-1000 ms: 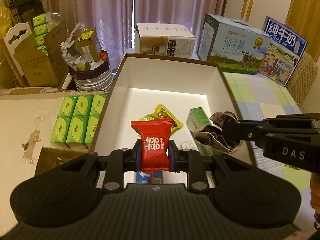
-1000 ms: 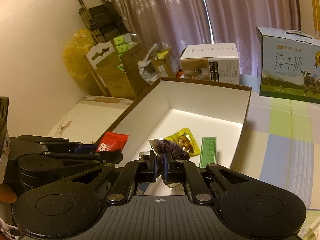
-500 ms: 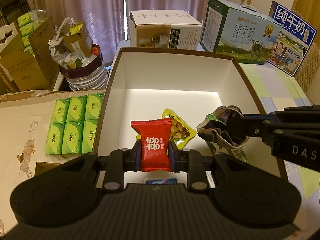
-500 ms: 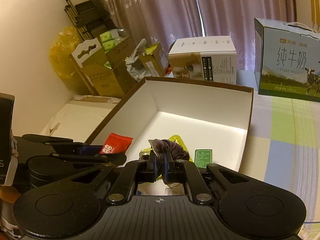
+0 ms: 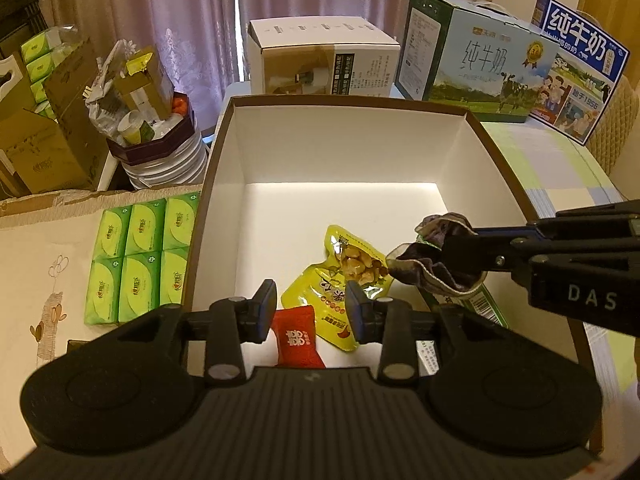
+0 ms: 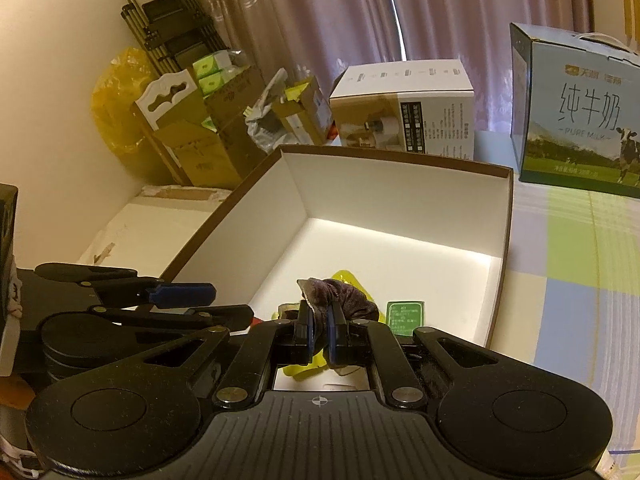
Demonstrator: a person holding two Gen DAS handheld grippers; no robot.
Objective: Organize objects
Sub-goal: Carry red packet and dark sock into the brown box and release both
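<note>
Opening its jaws over a white-lined box, the left gripper lets a red candy packet lie loose on the box floor beside a yellow snack pouch, while the right gripper stays clamped on a dark crumpled wrapper above it.

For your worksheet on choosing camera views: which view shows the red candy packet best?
The left wrist view. The red candy packet lies in the white box, in plain sight between the opening left tongs. In the right wrist view it is almost wholly hidden behind the left tongs.
</note>
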